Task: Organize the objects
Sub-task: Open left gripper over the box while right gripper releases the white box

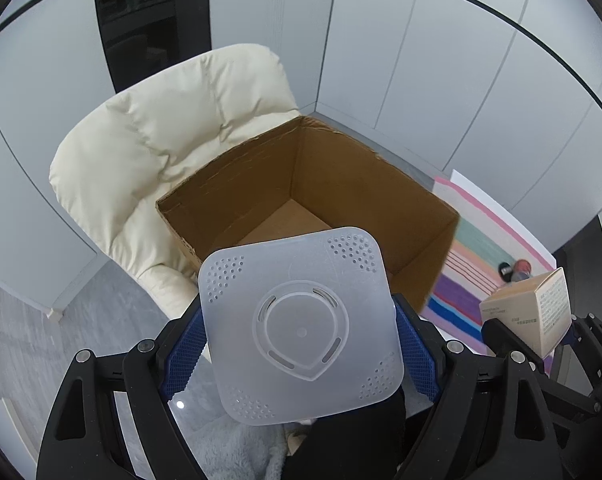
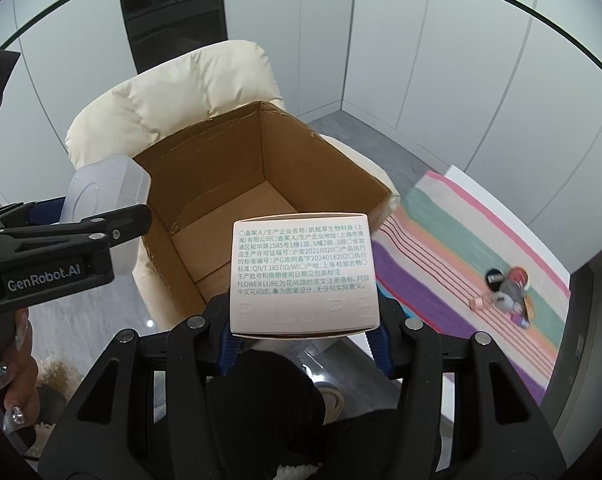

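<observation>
left gripper [image 1: 301, 332]: clenched on frosted plastic lid [image 1: 301, 320] | right gripper [image 2: 305, 320]: clenched on printed carton [image 2: 303, 276] | cardboard box [image 2: 321, 168]: open, on cream chair [image 2: 173, 92]

Both cams ride the tools, looking steeply down and fwd along the fingers. Left view sits close above the open cardboard box [image 1: 301, 184] on the cream chair [image 1: 161, 128]; right view does too, from the right. Shared: box, chair, striped cloth [image 2: 473, 248].
</observation>
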A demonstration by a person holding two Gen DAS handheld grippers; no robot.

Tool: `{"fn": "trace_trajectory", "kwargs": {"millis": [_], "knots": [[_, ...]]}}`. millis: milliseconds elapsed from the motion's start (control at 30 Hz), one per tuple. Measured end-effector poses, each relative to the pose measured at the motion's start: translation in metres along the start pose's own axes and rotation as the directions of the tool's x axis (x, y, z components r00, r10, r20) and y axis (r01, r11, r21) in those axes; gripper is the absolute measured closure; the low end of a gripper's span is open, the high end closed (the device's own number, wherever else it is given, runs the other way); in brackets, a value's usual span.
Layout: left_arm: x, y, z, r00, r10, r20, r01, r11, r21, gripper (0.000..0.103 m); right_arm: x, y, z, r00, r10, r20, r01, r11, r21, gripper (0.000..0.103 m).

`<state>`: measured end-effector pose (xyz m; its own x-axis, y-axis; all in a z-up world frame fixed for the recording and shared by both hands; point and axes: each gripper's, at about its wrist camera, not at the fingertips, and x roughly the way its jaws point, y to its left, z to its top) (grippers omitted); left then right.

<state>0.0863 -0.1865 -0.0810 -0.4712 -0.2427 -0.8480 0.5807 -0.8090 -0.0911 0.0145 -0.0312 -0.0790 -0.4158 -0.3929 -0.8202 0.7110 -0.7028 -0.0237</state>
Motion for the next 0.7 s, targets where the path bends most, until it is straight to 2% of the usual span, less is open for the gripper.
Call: {"fn": "trace_trajectory", "kwargs": {"millis": [133, 267, 500, 533, 567, 600, 633, 700], "knots": [[0.021, 0.007, 0.013, 1.000, 0.020, -0.018, -0.021, 1.000, -0.023, 0.016, 0.022, 0.006, 0.016, 1.000, 0.017, -0.017, -0.018, 1.000, -0.023, 0.048], [0.043, 0.013, 0.026, 0.996, 0.081, -0.025, -0.082, 0.996, -0.030, 0.016, 0.048, 0.015, 0.029, 0.999, 0.024, -0.043, -0.026, 0.999, -0.047, 0.048], [0.075, 0.020, 0.046, 0.993, 0.106, -0.047, -0.109, 0.993, -0.052, 0.016, 0.094, 0.029, 0.041, 0.996, 0.040, -0.078, -0.045, 0.997, -0.066, 0.048], [0.079, 0.019, 0.049, 0.995, 0.091, -0.046, -0.093, 0.994, -0.051, 0.015, 0.098, 0.030, 0.043, 0.996, 0.045, -0.075, -0.050, 0.996, -0.068, 0.044], [0.083, 0.020, 0.050, 0.996, 0.073, -0.059, -0.076, 0.996, -0.055, 0.015, 0.101, 0.031, 0.043, 0.996, 0.044, -0.073, -0.049, 0.996, -0.068, 0.035], [0.087, 0.022, 0.051, 0.995, 0.066, -0.074, -0.071, 0.996, -0.063, 0.011, 0.104, 0.032, 0.044, 0.997, 0.034, -0.075, -0.039, 0.997, -0.068, 0.011], [0.092, 0.024, 0.052, 0.994, 0.061, -0.095, -0.068, 0.995, -0.076, 0.005, 0.107, 0.032, 0.045, 0.997, 0.026, -0.067, -0.030, 0.997, -0.070, 0.000], [0.100, 0.029, 0.051, 0.991, 0.057, -0.120, -0.068, 0.994, -0.086, 0.003, 0.106, 0.032, 0.046, 0.999, 0.008, -0.038, -0.011, 0.997, -0.077, 0.000]]}}
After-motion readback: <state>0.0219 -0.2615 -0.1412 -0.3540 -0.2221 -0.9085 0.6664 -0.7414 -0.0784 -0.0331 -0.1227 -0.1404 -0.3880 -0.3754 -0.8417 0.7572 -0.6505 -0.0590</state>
